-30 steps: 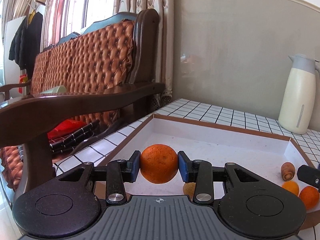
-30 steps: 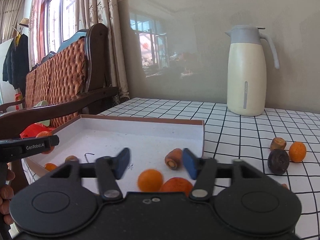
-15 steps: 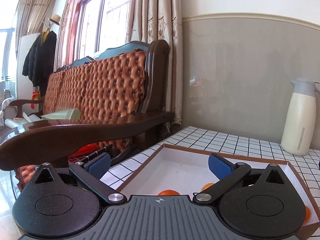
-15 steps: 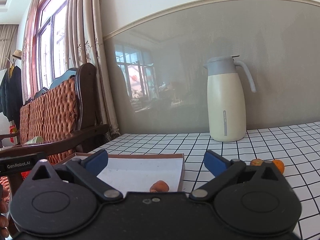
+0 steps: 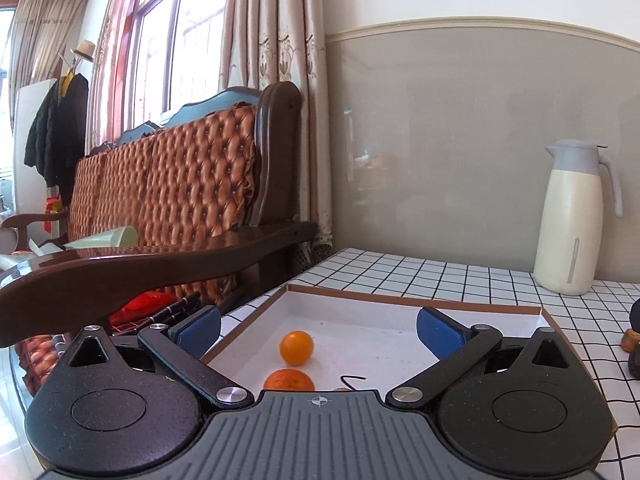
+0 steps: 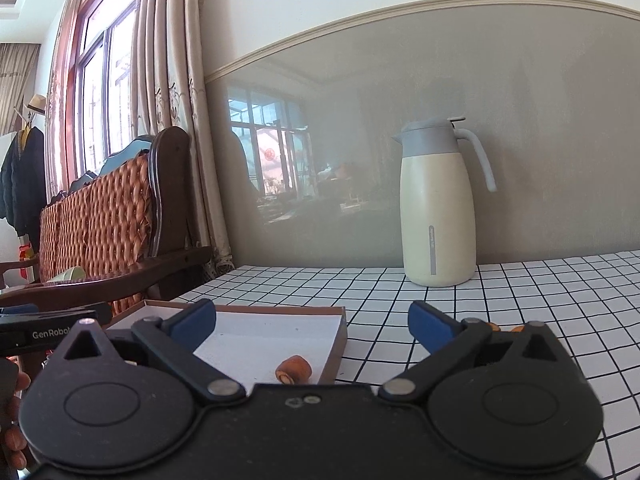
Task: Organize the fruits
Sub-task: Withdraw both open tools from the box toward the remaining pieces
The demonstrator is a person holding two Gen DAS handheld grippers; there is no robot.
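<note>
Round orange fruits, a smooth small one (image 5: 296, 347) and a dimpled larger one (image 5: 289, 380), lie in the white brown-rimmed cardboard tray (image 5: 412, 305) just ahead of and below the left gripper (image 5: 318, 326). Both it and the right gripper (image 6: 311, 322) stand spread wide, holding nothing. To fetch more fruit well, I would lift clear of the tray rim before swinging away

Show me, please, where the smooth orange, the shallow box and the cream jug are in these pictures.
smooth orange (image 5: 296, 347), left wrist view, middle of its peel.
shallow box (image 5: 408, 304), left wrist view, brown far rim.
cream jug (image 6: 438, 216), right wrist view, middle of its body.
</note>
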